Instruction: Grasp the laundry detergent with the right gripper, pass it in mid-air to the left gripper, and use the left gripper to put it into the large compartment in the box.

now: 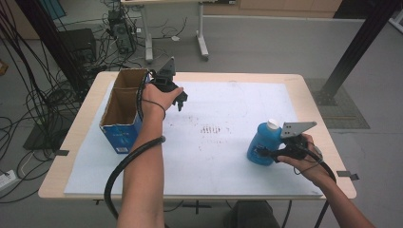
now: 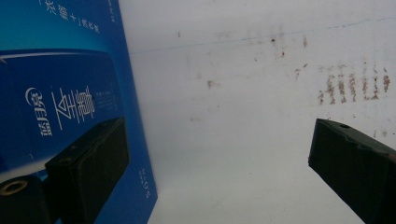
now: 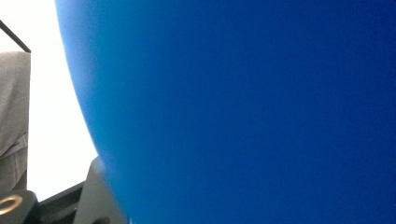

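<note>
Right hand-held gripper (image 1: 264, 153), near bench (image 1: 294, 80) edge: jaws pinching blue detergent bottle (image 1: 262, 142) low on body; bottle upright, white cap up, long axis vertical. Forearm enters from bottom right. Open carton (image 1: 124, 107) well apart at far left. Left hand-held gripper (image 1: 179, 101) just beside carton, jaws spread, empty, pointing down.

We are seeing grey floor (image 1: 266, 42) spreading behind wooden table (image 1: 311, 102); cables (image 1: 28, 102) tangling far left, white desk legs (image 1: 202, 40) standing far centre, black post (image 1: 361, 45) leaning far right.
</note>
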Tool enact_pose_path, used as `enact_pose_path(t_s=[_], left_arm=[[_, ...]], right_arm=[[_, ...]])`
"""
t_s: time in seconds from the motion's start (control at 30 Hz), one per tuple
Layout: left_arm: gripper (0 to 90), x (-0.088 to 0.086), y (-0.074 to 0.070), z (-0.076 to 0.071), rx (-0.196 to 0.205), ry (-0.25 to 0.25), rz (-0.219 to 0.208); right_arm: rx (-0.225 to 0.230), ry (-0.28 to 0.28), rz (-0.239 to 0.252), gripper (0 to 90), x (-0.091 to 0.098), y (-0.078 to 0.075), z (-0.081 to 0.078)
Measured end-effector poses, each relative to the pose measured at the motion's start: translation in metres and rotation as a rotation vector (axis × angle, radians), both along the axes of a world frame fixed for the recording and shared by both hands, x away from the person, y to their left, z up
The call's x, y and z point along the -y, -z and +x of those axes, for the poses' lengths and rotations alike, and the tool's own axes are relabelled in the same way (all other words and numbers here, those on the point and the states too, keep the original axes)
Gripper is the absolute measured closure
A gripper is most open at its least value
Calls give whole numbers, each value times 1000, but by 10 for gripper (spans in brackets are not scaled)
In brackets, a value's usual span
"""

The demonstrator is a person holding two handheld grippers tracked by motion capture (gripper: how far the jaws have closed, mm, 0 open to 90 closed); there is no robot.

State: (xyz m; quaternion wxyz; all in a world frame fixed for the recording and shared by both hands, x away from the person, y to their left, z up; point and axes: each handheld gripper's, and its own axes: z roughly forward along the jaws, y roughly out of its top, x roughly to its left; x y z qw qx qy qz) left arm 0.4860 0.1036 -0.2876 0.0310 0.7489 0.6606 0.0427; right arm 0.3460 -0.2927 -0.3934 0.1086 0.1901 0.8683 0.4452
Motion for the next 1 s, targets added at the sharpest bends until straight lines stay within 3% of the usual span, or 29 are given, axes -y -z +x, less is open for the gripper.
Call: enact_pose_path(t_s=[1.0], left_arm=[[58,0,-7,-2,6,4,13]], right_arm=[[-7,-11,-2,419,1,0,1]])
